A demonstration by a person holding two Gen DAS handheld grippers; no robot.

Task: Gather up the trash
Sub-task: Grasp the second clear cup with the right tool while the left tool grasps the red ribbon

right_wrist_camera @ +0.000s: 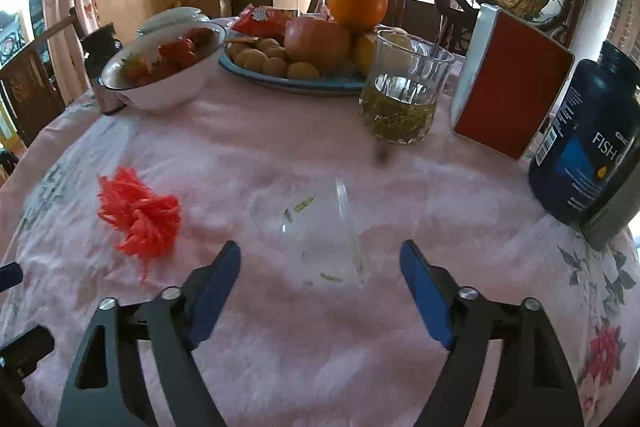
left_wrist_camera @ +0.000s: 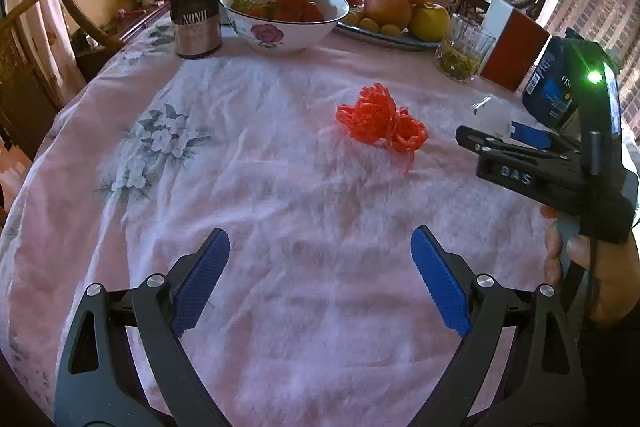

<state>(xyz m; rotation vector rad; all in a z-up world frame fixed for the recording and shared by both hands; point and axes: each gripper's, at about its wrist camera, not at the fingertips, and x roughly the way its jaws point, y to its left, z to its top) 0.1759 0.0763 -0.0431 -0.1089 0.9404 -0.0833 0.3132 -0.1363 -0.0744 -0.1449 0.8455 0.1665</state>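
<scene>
A tangle of orange plastic ribbon [left_wrist_camera: 380, 121] lies on the pink tablecloth [left_wrist_camera: 280, 187], a little ahead and to the right of my open, empty left gripper [left_wrist_camera: 320, 255]. It also shows at the left of the right wrist view [right_wrist_camera: 140, 213]. A clear plastic wrapper [right_wrist_camera: 320, 239] with green specks lies flat just ahead of my open, empty right gripper [right_wrist_camera: 320, 267], between its fingertips. The right gripper [left_wrist_camera: 472, 141] shows from the side in the left wrist view, at the right, over the wrapper [left_wrist_camera: 490, 113].
At the back stand a dark jar [left_wrist_camera: 195, 15], a bowl of strawberries [left_wrist_camera: 282, 13], a fruit plate [left_wrist_camera: 400, 15], a glass of green tea [right_wrist_camera: 402, 91], a red-and-white box [right_wrist_camera: 508, 83] and a fish-oil bottle [right_wrist_camera: 588, 143]. Chairs stand around the table.
</scene>
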